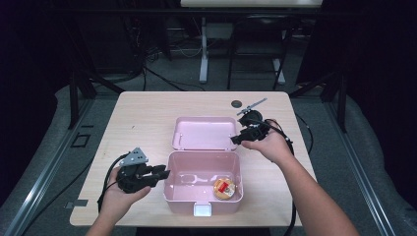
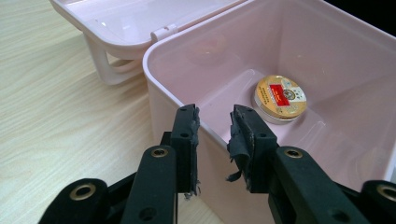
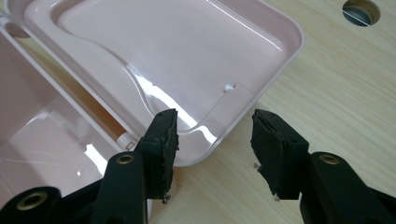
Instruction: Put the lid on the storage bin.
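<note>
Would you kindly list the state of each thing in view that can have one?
pink box: open, upright on the table, one round tin inside.
lid: swung fully back, lying flat, inner side up.
round tin: closed, flat on the box floor near one corner.
left gripper: jaws astride the box's side wall, apparently not pressing it.
right gripper: jaws open, nothing held, at the lid's corner.

High view overhead facing forward-down, both gripper views close, all sharing the pink box (image 1: 204, 182).
</note>
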### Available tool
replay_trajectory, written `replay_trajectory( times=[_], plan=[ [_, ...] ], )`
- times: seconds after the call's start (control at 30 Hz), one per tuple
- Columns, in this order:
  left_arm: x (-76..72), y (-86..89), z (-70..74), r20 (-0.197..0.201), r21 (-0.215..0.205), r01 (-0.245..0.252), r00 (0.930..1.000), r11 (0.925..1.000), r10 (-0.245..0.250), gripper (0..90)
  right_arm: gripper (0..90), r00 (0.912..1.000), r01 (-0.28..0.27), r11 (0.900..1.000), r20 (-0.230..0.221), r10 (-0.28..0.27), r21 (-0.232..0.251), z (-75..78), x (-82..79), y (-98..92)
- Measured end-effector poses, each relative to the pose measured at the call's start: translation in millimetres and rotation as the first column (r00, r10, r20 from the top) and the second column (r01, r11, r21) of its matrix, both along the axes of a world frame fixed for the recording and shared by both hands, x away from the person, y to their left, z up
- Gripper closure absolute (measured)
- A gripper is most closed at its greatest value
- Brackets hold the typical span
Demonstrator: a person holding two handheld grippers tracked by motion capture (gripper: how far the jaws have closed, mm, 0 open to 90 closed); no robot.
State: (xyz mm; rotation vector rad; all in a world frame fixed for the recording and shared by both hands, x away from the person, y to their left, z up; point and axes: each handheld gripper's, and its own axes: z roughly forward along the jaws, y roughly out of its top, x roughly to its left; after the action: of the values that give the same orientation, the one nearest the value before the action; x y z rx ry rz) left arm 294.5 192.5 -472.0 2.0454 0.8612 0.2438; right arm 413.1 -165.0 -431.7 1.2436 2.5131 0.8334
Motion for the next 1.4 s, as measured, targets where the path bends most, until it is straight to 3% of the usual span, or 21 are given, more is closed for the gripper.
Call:
replay_trajectory(
  times=[0.5,0.8,1.03,1.13,1.4],
  plan=[
    [0.5,-0.2,-1.8,-0.027,-0.012,0.012,0.9996,0.9999,-0.013,71.1,48.3,0.9930,0.108,0.992,0.042,-0.110,0.062,-5.6,11.5,-0.9],
    [-2.1,-0.2,-1.4,-0.029,-0.013,0.016,0.9994,0.9998,-0.016,71.5,48.2,0.9876,0.151,0.986,0.033,-0.154,0.074,-12.6,21.8,2.9],
    [-6.7,0.1,0.0,-0.034,-0.008,0.021,0.9992,0.9997,-0.022,72.8,50.4,0.9754,0.217,0.972,0.018,-0.220,0.095,-22.9,32.7,6.9],
    [-8.0,0.4,-0.1,-0.027,-0.009,0.023,0.9994,0.9997,-0.023,73.8,53.4,0.9702,0.239,0.969,0.024,-0.241,0.062,-27.5,36.9,8.6],
    [-9.2,0.9,-1.6,-0.019,-0.021,0.018,0.9996,0.9996,-0.019,74.5,62.4,0.9465,0.322,0.942,-0.005,-0.323,0.094,-33.0,46.8,6.9]
  ],
)
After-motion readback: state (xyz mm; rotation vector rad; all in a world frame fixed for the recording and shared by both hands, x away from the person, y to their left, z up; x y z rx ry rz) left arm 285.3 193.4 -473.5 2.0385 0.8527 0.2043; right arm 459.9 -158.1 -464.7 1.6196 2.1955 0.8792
